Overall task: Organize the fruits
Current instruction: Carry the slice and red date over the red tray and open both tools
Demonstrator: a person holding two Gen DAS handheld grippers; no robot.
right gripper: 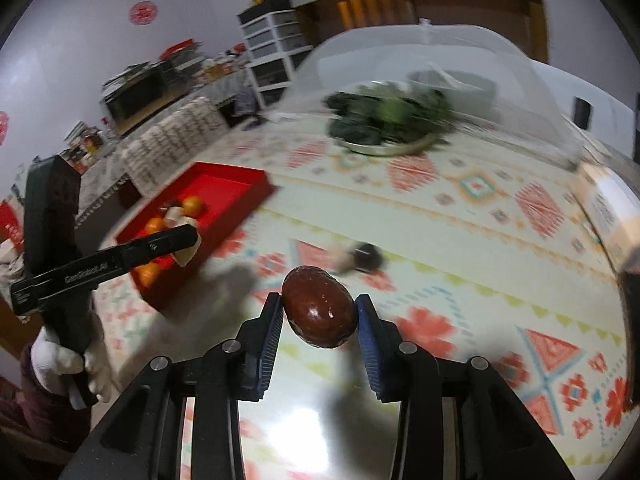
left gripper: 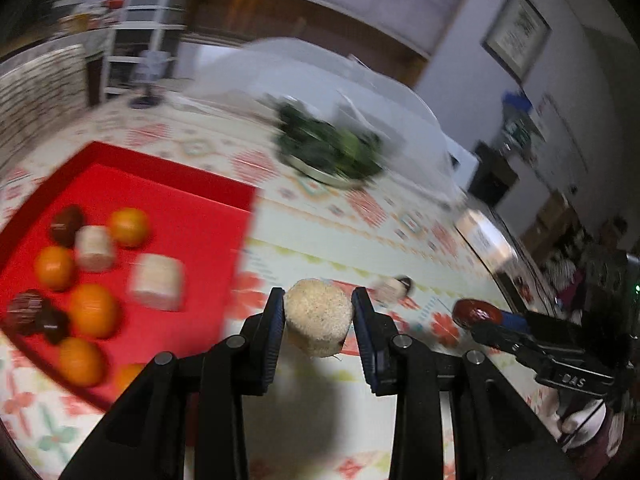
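Left wrist view: left gripper (left gripper: 319, 322) clenched on a pale, rough-cut cylinder piece (left gripper: 319, 322), flat end toward the lens, long axis running roughly along the jaws, held clear above the bench (left gripper: 320, 232). Red tray (left gripper: 192, 216) down-left of the jaws, near; nearer to the left gripper than to the right. In the tray: several oranges (left gripper: 93, 310), two more pale cylinder pieces (left gripper: 157, 280), and a few dark brown fruits (left gripper: 66, 224), loosely clustered toward its left half, right half bare.

Right wrist view: right gripper (right gripper: 319, 320) clamped on a glossy dark brown egg-shaped fruit (right gripper: 319, 312), long axis tilted across the jaws, lifted off the bench. Tray well off to the left there, beyond the other gripper. One small dark item with a pale bit (right gripper: 362, 257) loose on the bench ahead, too blurred to name.

Probably both pieces bound for the tray; bare right half the easier drop for the left.

Plate of greens (right gripper: 384, 128) under a mesh dome (right gripper: 400, 60) at the far side, apart from all this.
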